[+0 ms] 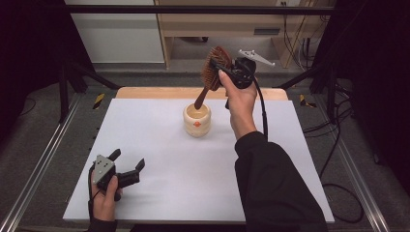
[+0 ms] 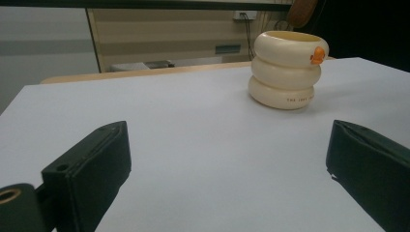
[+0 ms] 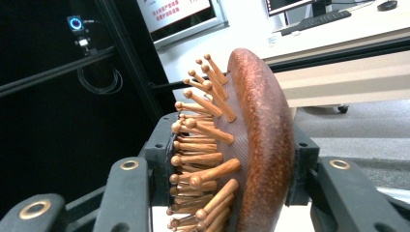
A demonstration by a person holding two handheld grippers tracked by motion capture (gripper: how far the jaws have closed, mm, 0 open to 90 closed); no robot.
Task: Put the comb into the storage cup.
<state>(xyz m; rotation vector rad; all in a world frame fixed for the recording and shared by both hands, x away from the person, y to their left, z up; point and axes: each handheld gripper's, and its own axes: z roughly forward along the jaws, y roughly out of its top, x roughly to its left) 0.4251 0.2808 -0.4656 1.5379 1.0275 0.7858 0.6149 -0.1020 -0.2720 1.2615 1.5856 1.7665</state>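
Right now the wooden hairbrush (image 1: 211,72) hangs tilted above the cream ringed cup (image 1: 197,120), its head clamped between the jaws of the right gripper (image 1: 227,67) and its handle tip dipping just inside the cup's mouth. In the right gripper view the jaws press on the bristle side and the smooth back. To seat it well, I judge the handle should go down centred, clear of the rim, so the light cup does not tip, and the grip should ease only once the handle rests on the bottom. Well apart, the left gripper (image 1: 128,166) rests wide open on the white table (image 1: 159,188).
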